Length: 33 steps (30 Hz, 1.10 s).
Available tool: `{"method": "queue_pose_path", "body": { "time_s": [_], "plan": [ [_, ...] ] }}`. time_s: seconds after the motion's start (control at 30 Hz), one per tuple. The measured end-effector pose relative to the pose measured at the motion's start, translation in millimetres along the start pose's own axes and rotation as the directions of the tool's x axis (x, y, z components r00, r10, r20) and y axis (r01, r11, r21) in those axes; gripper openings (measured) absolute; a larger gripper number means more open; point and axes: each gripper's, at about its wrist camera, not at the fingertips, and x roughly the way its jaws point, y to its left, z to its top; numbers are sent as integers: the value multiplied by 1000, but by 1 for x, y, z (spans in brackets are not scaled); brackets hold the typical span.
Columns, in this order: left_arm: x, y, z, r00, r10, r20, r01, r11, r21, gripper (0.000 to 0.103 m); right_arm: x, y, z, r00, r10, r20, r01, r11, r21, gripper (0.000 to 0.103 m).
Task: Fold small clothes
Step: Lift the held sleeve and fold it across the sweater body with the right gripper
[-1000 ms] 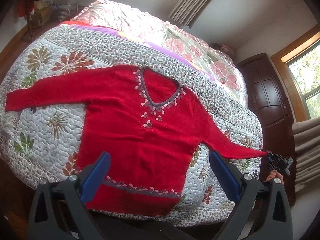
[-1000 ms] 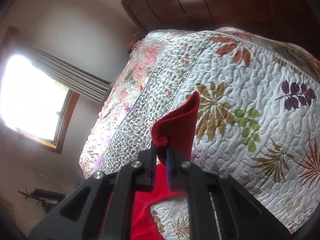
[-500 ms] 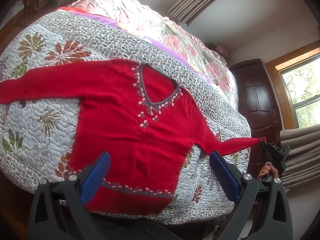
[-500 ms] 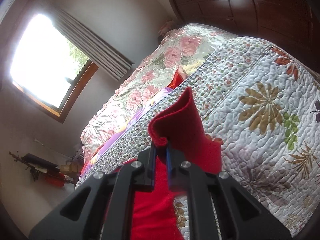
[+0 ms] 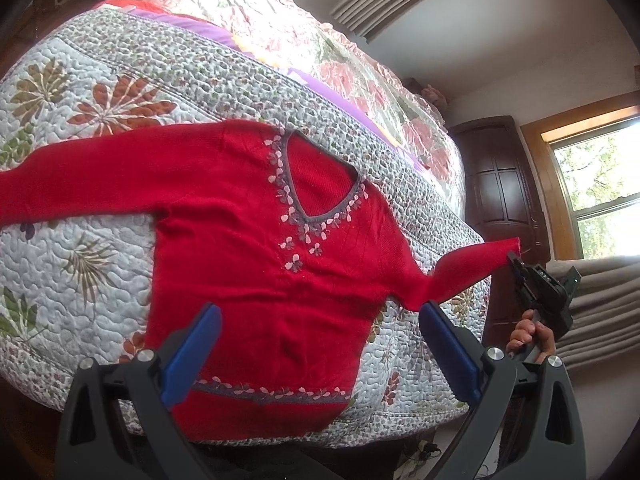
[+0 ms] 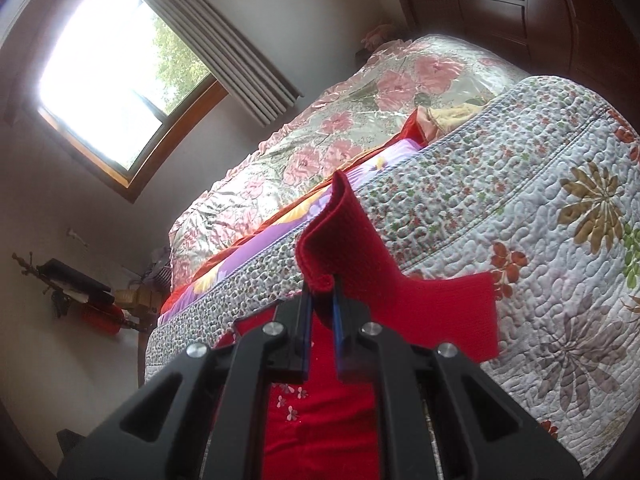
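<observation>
Red knit: a small red sweater [image 5: 256, 264] with a grey, petal-trimmed V-neck is laid face up on the quilt [image 5: 72, 248], its hem at the near edge of the bed and its neck toward the far side.
Left sleeve: it is spread flat toward the left edge of the quilt.
Right sleeve: the cuff [image 6: 340, 236] is lifted clear of the quilt near the right edge, and the sleeve is drawn taut from the armpit.
Right gripper [image 6: 322, 300]: it is clenched on the cuff, with a rolled lip of knit caught between the blue pads.
Left gripper [image 5: 320, 356]: it is released, jaws spread wide, and is held above the hem with nothing between them.
Step judged: the first sleeve fold across the chest is being started.
Risk, slip: only a thin edge of cuff is pinched, so it could be pulled free if the sleeve is tensioned further.
Risk, drag: the body is not pinned, so the whole garment could be dragged toward the right edge and creased.
Containers: none are seen; the bed alone carries the sweater.
</observation>
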Motion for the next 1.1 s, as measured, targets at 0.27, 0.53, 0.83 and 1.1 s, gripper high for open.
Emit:
{"method": "queue_pose_path", "body": {
  "time_s": [0.27, 0.53, 0.83, 1.1],
  "plan": [
    [8, 18, 39, 1000, -9, -21, 9, 999, 39, 99, 58, 59, -36, 996, 24, -83, -28, 999, -47, 7],
    [32, 27, 74, 997, -65, -39, 68, 995, 78, 99, 142, 103, -93, 974, 4, -226, -28, 994, -104, 7],
    [106, 43, 96, 977, -164, -139, 173, 983, 59, 99, 233, 117, -177, 920, -145, -364, 55, 968, -244, 7],
    [177, 52, 106, 933, -283, -224, 277, 959, -58, 99, 269, 105, -214, 889, -178, -423, 79, 967, -240, 23]
  ]
}}
